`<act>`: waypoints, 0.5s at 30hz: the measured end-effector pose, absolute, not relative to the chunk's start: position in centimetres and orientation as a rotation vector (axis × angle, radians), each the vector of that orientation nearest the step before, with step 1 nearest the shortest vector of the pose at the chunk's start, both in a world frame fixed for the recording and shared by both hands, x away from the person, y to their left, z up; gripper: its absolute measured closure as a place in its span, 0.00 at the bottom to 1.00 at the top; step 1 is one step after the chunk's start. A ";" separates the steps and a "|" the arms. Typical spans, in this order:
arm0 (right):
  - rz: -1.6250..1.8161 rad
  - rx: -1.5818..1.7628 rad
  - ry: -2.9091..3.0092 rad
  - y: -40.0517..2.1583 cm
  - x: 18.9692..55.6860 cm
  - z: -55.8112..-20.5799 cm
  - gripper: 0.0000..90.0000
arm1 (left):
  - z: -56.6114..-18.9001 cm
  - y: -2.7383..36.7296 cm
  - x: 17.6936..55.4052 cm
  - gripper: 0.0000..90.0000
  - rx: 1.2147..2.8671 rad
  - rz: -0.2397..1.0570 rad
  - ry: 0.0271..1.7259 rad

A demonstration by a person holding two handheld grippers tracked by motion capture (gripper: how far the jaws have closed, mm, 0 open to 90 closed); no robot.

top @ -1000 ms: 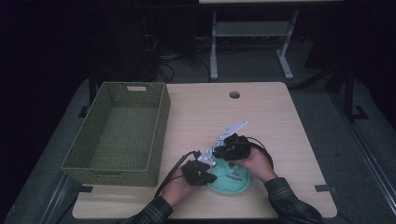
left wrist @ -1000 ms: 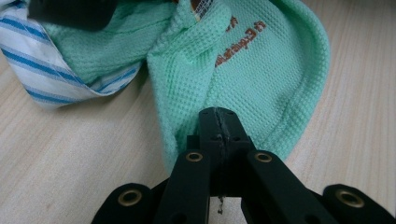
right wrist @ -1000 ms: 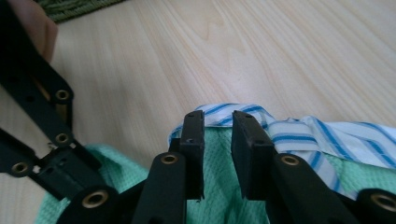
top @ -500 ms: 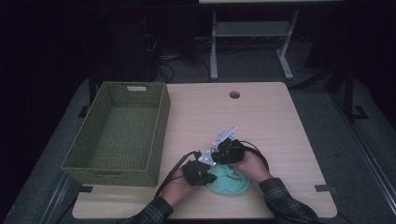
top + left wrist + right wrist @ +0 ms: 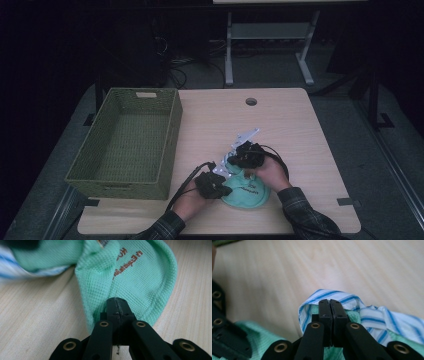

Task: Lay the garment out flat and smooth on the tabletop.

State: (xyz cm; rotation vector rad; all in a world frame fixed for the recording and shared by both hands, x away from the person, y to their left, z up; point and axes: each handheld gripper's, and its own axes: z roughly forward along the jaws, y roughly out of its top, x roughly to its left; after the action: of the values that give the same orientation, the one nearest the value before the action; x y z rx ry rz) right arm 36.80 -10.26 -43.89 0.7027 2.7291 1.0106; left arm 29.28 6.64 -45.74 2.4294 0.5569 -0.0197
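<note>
A mint-green knit garment (image 5: 250, 192) with orange lettering lies bunched on the table's front edge. Its blue-and-white striped collar (image 5: 372, 315) folds over the green cloth (image 5: 140, 277). My left gripper (image 5: 224, 188) (image 5: 117, 300) is shut on a fold of the green fabric at the garment's left edge. My right gripper (image 5: 232, 166) (image 5: 329, 301) comes in from the far side; its jaws have just been closing and now pinch the rolled edge of the striped collar. The two grippers sit close together over the garment.
A green woven basket (image 5: 172, 142) stands on the left half of the wooden table (image 5: 290, 130). A round cable hole (image 5: 251, 101) sits near the far edge. Beyond the table are a dark floor and a metal stand.
The right hand has shifted slightly left and nearer, down onto the garment's collar. The left hand has stayed where it was.
</note>
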 end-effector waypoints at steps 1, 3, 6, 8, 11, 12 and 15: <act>1.014 0.713 2.717 -10.4 37.0 -43.7 0.98 | -45.7 6.6 29.3 0.99 2.430 -0.020 0.557; 1.023 0.726 2.699 -10.7 37.3 -43.3 0.99 | -45.7 6.6 29.3 0.99 2.429 -0.020 0.558; 1.043 0.770 2.674 -11.0 37.8 -42.9 0.99 | -45.7 6.6 29.3 0.99 2.429 -0.022 0.559; 1.059 0.796 2.650 -11.1 38.1 -42.6 0.99 | -45.7 6.6 29.3 0.99 2.430 -0.020 0.556; 1.074 0.822 2.628 -11.3 38.7 -42.2 0.99 | -45.7 6.6 29.3 0.99 2.432 -0.019 0.555; 1.077 0.831 2.615 -11.4 39.1 -42.1 0.99 | -45.7 6.6 29.3 0.99 2.432 -0.020 0.553; 1.075 0.839 2.606 -11.5 39.5 -42.0 0.99 | -45.7 6.6 29.3 0.99 2.432 -0.019 0.555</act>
State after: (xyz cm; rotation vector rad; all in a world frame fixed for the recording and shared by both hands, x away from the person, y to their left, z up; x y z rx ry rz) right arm 39.49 -11.51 -41.99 0.8391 2.6059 1.0755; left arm 29.30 6.64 -45.72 2.4316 0.5549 -0.0191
